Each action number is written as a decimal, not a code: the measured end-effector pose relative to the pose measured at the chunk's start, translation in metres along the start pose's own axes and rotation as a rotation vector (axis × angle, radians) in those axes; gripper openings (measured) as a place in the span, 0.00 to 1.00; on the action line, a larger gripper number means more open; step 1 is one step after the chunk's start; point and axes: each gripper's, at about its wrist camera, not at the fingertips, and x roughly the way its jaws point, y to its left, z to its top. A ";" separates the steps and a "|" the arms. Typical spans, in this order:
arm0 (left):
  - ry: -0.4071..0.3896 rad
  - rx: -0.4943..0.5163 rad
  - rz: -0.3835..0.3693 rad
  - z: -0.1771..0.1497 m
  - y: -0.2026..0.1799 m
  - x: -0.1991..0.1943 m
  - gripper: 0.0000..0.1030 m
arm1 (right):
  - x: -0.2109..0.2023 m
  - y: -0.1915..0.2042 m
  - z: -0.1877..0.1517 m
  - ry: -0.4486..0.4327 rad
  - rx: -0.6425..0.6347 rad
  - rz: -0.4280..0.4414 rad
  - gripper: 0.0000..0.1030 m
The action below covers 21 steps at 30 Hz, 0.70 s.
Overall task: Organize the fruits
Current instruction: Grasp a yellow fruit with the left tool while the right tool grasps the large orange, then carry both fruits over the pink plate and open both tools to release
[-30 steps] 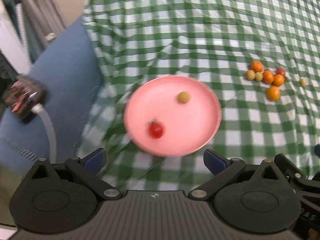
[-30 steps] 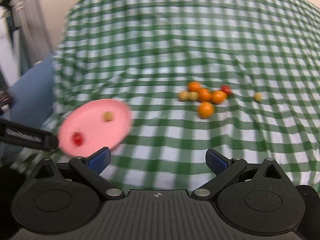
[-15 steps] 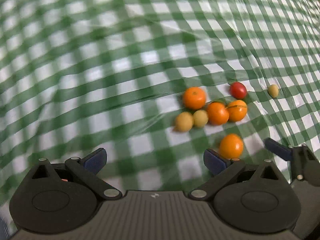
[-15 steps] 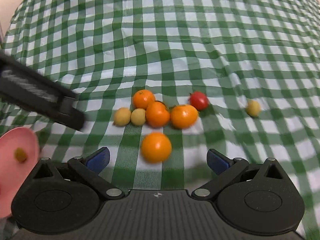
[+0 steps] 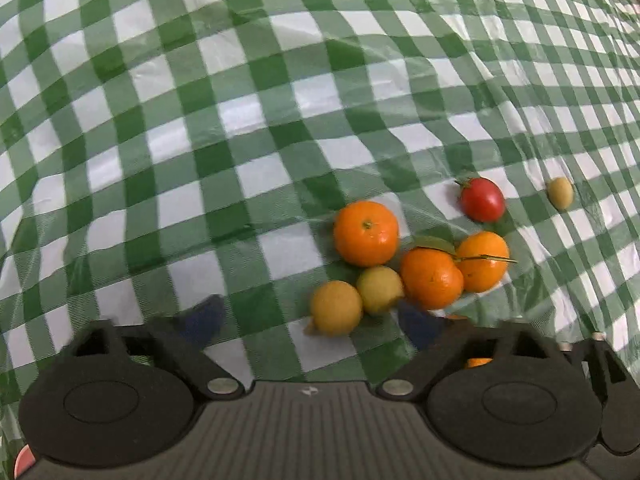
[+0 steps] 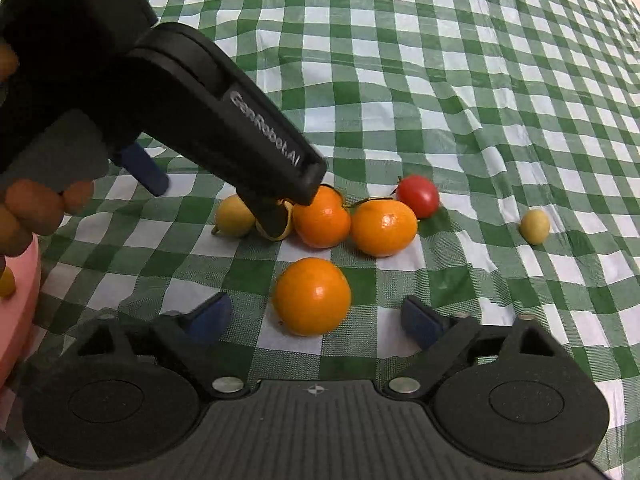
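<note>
Left wrist view
Step in hand: I judge it the reach for a pick; my left gripper (image 5: 310,320) is closing, its blue pads either side of the nearer yellow fruit (image 5: 336,307), not yet pressing.
Fruit: cluster on the checked cloth (image 5: 240,120); tomato (image 5: 481,199) beyond.
Writing: none legible.

Right wrist view
Tongs: my right gripper (image 6: 316,316) is closing around the lone orange (image 6: 311,296); gaps show both sides.
Next move: probably finish both squeezes gently, then lift toward the pink plate (image 6: 18,320).
Writing: "GenRobot.AI" on the left tool.
</note>
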 end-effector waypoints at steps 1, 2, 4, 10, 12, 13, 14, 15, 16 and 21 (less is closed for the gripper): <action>0.001 0.006 -0.017 0.000 -0.002 -0.001 0.47 | -0.002 0.001 0.000 -0.010 -0.012 0.001 0.50; -0.002 0.017 -0.012 0.000 -0.005 -0.002 0.33 | -0.002 0.001 0.001 -0.011 -0.025 0.006 0.39; -0.024 0.049 0.017 -0.003 -0.010 -0.006 0.28 | -0.003 0.000 0.001 -0.010 -0.016 0.008 0.39; -0.058 0.050 0.033 -0.012 -0.007 -0.023 0.28 | -0.008 -0.008 0.003 -0.019 0.036 -0.011 0.38; -0.067 0.036 0.044 -0.015 -0.004 -0.034 0.28 | -0.013 -0.012 0.005 -0.039 0.063 -0.020 0.38; -0.078 0.025 0.052 -0.018 -0.003 -0.043 0.28 | -0.016 -0.014 0.005 -0.053 0.070 -0.024 0.38; -0.092 0.016 0.059 -0.022 -0.002 -0.053 0.28 | -0.020 -0.016 0.006 -0.068 0.076 -0.029 0.38; -0.105 0.008 0.069 -0.027 -0.002 -0.062 0.28 | -0.025 -0.018 0.007 -0.078 0.082 -0.033 0.38; -0.116 -0.001 0.084 -0.033 -0.001 -0.074 0.28 | -0.030 -0.020 0.008 -0.079 0.093 -0.035 0.38; -0.145 -0.061 0.148 -0.079 0.000 -0.136 0.28 | -0.082 -0.032 0.020 -0.122 0.203 -0.012 0.38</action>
